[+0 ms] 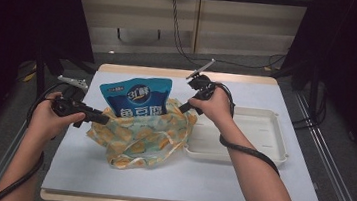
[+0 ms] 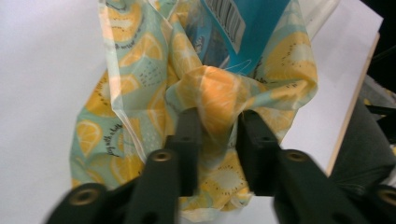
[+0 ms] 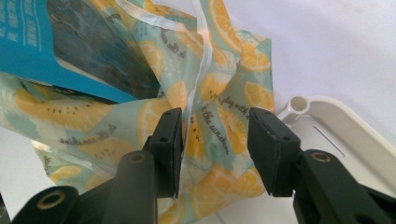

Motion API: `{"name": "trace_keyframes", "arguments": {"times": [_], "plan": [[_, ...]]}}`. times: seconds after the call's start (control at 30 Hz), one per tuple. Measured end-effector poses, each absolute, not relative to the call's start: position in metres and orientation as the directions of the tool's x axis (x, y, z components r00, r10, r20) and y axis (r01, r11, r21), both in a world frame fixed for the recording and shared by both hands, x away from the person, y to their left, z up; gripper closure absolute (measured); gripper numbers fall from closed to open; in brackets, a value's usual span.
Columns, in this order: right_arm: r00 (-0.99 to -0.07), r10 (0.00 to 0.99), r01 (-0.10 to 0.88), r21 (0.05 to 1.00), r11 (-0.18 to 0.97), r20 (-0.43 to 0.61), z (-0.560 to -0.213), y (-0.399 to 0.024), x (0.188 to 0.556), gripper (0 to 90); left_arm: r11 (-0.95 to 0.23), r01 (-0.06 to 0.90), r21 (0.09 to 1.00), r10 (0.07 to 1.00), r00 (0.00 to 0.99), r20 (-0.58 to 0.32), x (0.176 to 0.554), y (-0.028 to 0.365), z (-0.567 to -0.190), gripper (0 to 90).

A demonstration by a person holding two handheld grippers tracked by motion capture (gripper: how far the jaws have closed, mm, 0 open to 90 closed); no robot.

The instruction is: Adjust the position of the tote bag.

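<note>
A thin bag printed with orange slices (image 1: 137, 136) lies crumpled on the white table. A blue snack pouch (image 1: 136, 96) stands upright in its mouth. My left gripper (image 1: 106, 119) is at the bag's left edge. In the left gripper view my left gripper (image 2: 219, 126) is shut on a bunched fold of the bag (image 2: 140, 93), below the pouch (image 2: 243, 23). My right gripper (image 1: 184, 108) is at the bag's right rim. In the right gripper view my right gripper (image 3: 215, 130) stands open, with loose bag fabric (image 3: 233, 60) between the jaws and the pouch (image 3: 28, 42) at upper left.
A shallow white tray (image 1: 261, 154) lies on the table right of the bag, its corner close to my right gripper (image 3: 355, 135). Bare table surface (image 1: 183, 181) stretches in front of the bag. Black cables trail from both grippers over the forearms.
</note>
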State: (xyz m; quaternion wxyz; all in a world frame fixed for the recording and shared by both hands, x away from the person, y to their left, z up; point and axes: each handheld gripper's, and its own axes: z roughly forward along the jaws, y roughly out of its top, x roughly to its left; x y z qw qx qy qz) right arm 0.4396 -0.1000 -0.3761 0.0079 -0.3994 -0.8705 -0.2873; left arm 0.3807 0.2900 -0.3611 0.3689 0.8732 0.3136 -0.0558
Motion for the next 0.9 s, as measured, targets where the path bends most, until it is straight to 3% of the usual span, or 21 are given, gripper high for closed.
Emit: {"name": "trace_keyframes", "arguments": {"times": [0.13,0.6,0.9], "plan": [[-0.686,0.685,0.697,0.489,0.524,0.245,-0.381,-0.098,0.440,57.3,-0.538,0.601,0.591,0.512,0.790,-0.337,0.378,0.289,-0.368,84.7],[-0.687,0.670,0.706,0.475,0.526,0.279,-0.399,-0.096,0.449,85.2,-0.542,0.642,0.542,0.542,0.760,-0.359,0.372,0.294,-0.392,88.4],[-0.683,0.670,0.714,0.459,0.528,0.291,-0.417,-0.099,0.451,88.0,-0.539,0.659,0.525,0.558,0.746,-0.364,0.368,0.296,-0.408,88.8]]}}
